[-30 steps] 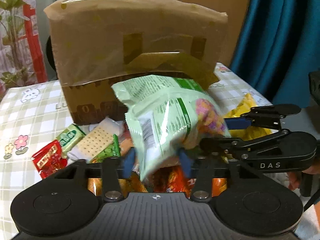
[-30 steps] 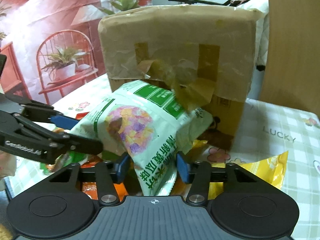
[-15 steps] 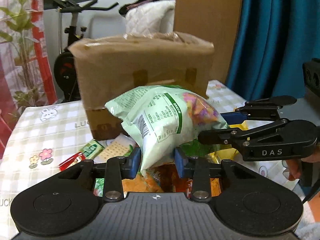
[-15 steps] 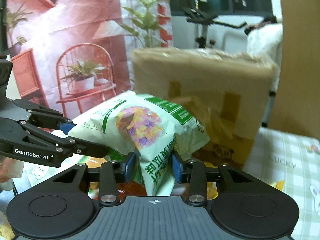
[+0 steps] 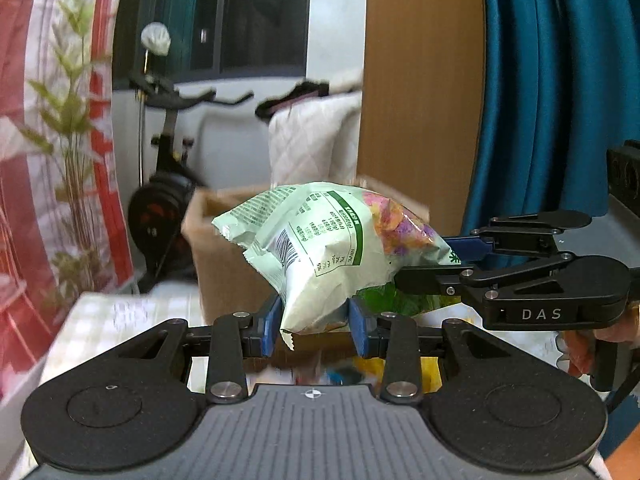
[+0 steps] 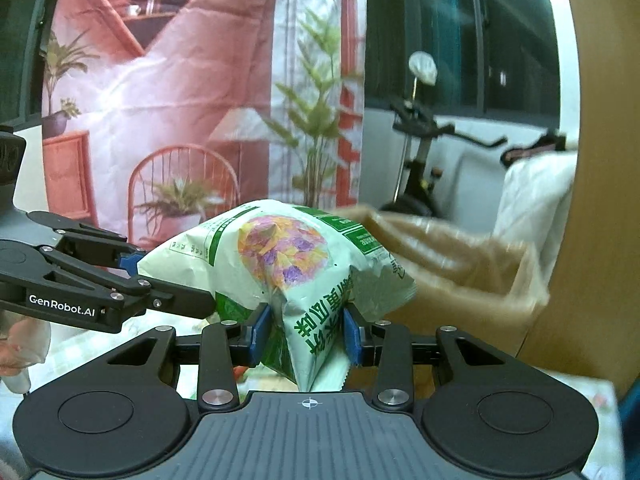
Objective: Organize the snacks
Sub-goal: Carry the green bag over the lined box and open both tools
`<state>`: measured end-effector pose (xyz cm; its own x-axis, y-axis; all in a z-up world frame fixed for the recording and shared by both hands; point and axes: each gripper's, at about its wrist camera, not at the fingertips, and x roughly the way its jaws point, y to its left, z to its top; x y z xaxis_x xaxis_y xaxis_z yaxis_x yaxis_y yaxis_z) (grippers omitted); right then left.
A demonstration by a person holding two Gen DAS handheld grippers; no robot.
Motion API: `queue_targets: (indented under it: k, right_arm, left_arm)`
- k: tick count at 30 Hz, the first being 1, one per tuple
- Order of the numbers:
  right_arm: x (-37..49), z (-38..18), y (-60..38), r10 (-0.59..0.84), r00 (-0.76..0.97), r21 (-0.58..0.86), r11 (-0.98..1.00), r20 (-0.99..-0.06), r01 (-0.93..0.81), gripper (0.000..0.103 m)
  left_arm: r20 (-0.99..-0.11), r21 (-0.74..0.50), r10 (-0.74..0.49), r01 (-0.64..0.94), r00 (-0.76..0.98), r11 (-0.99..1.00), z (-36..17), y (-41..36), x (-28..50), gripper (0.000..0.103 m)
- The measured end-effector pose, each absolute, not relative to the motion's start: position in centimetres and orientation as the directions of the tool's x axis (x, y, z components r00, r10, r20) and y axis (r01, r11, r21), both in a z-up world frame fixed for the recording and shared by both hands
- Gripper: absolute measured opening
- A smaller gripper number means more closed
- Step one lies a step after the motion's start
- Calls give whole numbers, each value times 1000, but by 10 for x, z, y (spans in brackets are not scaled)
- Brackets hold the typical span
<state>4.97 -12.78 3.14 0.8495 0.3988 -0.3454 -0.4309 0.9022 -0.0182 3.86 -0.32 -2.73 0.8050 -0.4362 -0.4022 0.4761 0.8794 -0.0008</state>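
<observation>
A light green snack bag (image 5: 320, 248) with a colourful picture is held in the air by both grippers. My left gripper (image 5: 314, 326) is shut on its near bottom corner. My right gripper (image 6: 306, 332) is shut on the opposite end of the same bag (image 6: 288, 264). Each gripper shows in the other's view, the right gripper (image 5: 424, 262) at the right and the left gripper (image 6: 168, 280) at the left. The brown cardboard box (image 5: 228, 256) stands behind and below the bag, its open top showing in the right wrist view (image 6: 460, 264).
Some snack packets (image 5: 404, 364) lie blurred on the checked tablecloth (image 5: 104, 328) below the bag. An exercise bike (image 5: 168, 184), a white quilted cover (image 5: 312, 148), a wooden panel (image 5: 420, 92) and a blue curtain (image 5: 552, 80) stand behind the table.
Both grippers have lifted the green bag well up from the table. The box and the snack pile have dropped low in view, and the box's open top now shows.
</observation>
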Motion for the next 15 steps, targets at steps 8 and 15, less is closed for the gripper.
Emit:
queue_targets:
  k: [8, 15]
  right_arm:
    - [103, 73, -150, 343, 886, -97, 916, -311, -389, 35]
    - [171, 72, -164, 274, 893, -140, 930, -357, -341, 35]
  left_arm:
    - [-352, -46, -478, 495, 805, 868, 3, -28, 111, 39]
    - [-409, -129, -493, 486, 768, 864, -1, -50, 199, 39]
